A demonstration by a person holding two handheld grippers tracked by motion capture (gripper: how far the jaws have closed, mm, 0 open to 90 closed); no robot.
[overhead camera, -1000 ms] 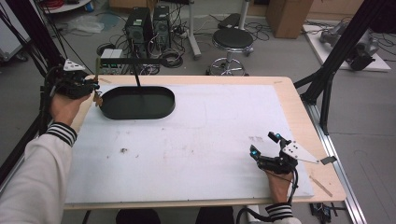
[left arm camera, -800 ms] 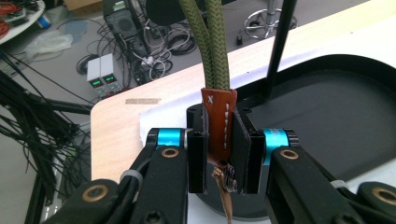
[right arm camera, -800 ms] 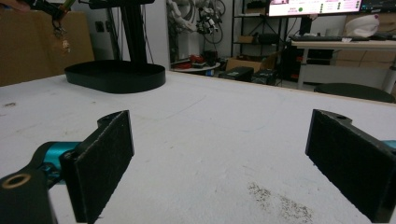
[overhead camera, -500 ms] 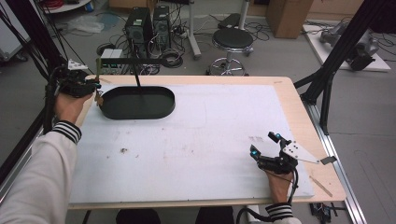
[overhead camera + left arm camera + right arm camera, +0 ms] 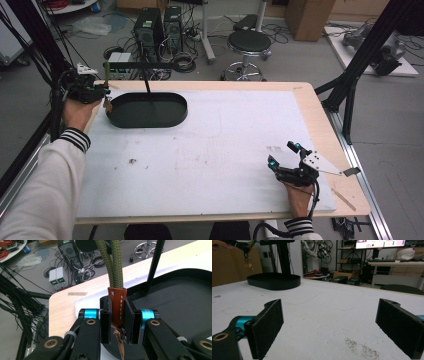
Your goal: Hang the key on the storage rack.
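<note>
2 tongs: left (image 5: 117,322) clamps leather tab (image 5: 117,306), cords cropped; right (image 5: 329,327) gapes empty.

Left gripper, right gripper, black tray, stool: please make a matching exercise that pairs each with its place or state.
Things:
1. left gripper
2. right gripper
3. black oval tray
4. round stool

Places or states:
A. on the floor beyond the table
B. open, low over the white mat
C. shut on a brown leather tab with an olive cord
D. on the mat at the far left of the table

Pairs: 1-C, 2-B, 3-D, 4-A
</note>
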